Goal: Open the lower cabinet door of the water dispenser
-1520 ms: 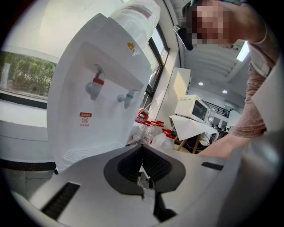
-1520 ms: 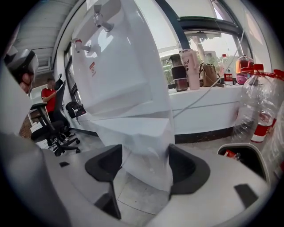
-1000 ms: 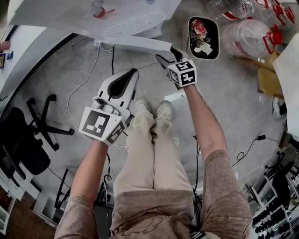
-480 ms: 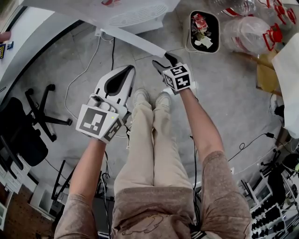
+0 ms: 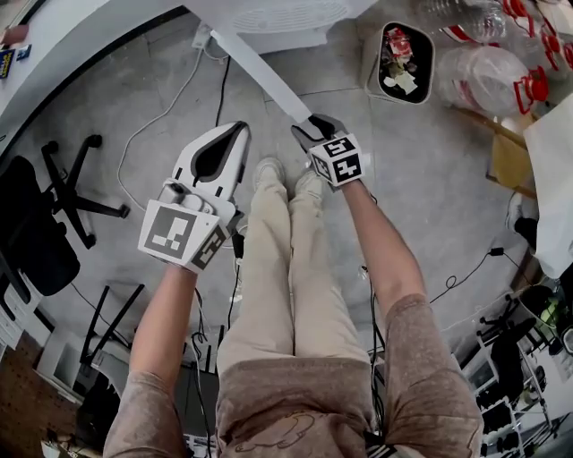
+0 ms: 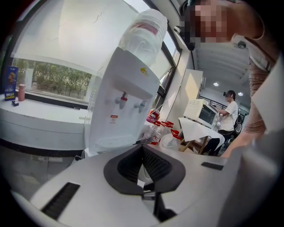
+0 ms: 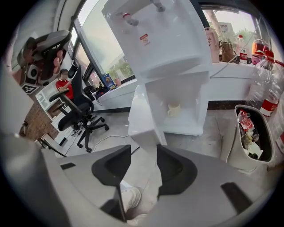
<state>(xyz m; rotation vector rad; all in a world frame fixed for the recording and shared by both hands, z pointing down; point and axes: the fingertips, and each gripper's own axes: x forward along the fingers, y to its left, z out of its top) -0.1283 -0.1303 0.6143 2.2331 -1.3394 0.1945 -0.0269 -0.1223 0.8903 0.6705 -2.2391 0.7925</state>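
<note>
Now closing the right gripper [image 5: 309, 134], half-wide, about the free edge of the lower cabinet door [image 5: 260, 76], swung out nearward from the water dispenser [image 5: 277, 18] at the far side; pads not clearly pinching yet. Holding the left gripper [image 5: 231, 130] pressed together and empty, left of the door; trash bin [image 5: 369, 67] right, office chair [image 5: 63, 192] left, both well apart.

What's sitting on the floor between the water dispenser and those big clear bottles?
A white bin full of rubbish, beside the water dispenser and the bottles. The right gripper view shows it best.
</note>
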